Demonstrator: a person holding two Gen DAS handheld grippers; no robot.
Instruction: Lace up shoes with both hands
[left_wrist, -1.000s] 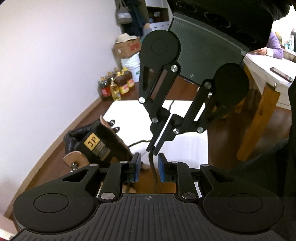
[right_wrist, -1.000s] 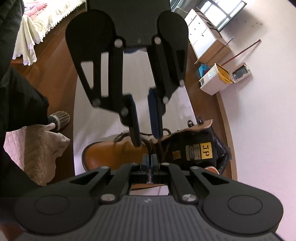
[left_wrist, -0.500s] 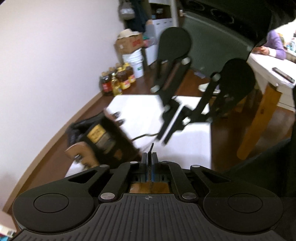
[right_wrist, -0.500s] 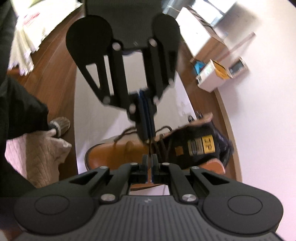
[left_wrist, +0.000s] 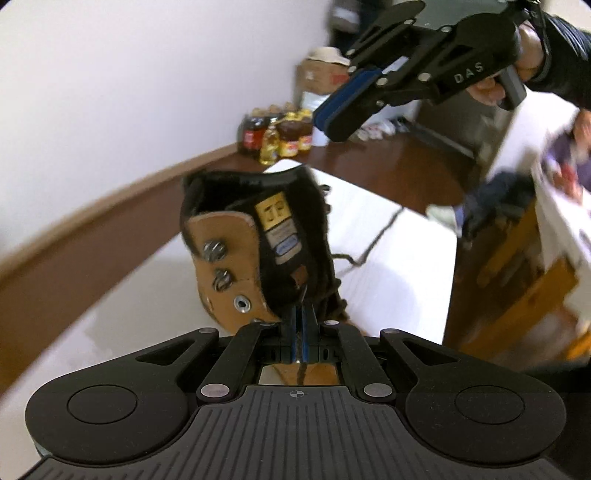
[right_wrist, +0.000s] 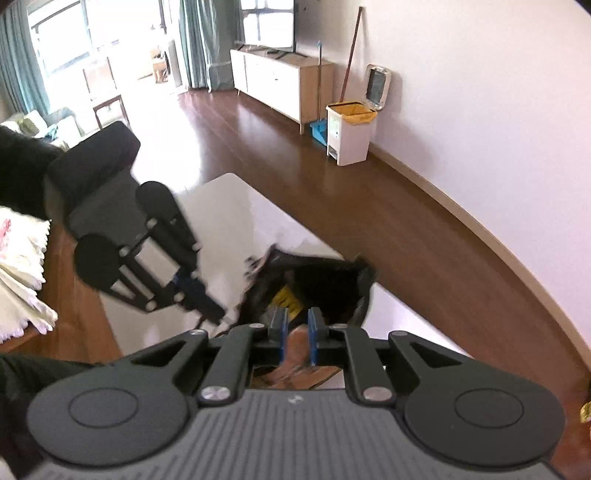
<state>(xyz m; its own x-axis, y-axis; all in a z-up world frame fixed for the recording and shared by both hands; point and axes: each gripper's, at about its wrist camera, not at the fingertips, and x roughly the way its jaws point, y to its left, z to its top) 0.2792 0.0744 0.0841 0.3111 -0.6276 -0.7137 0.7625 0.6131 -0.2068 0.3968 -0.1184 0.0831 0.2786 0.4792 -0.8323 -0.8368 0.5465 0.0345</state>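
Note:
A tan leather boot (left_wrist: 229, 258) with black lining and a yellow tongue label stands on the white table (left_wrist: 399, 266). My left gripper (left_wrist: 300, 325) is shut on the dark shoelace (left_wrist: 301, 369) close to the boot's lower eyelets. It also shows in the right wrist view (right_wrist: 207, 304), left of the boot (right_wrist: 314, 273). My right gripper (right_wrist: 295, 332) is open and empty, just above the boot's collar. In the left wrist view it (left_wrist: 332, 118) hangs high above the boot. A loose lace end (left_wrist: 373, 247) trails across the table.
Oil bottles (left_wrist: 277, 136) and a cardboard box stand on the floor by the wall. A wooden table leg (left_wrist: 517, 288) is at the right. A white bin (right_wrist: 351, 133) and a cabinet stand along the far wall. A dark sofa (right_wrist: 92, 162) is at the left.
My left gripper shut on the lace and pulled down beside the boot. My right gripper let go of the lace, opened and lifted up and away.

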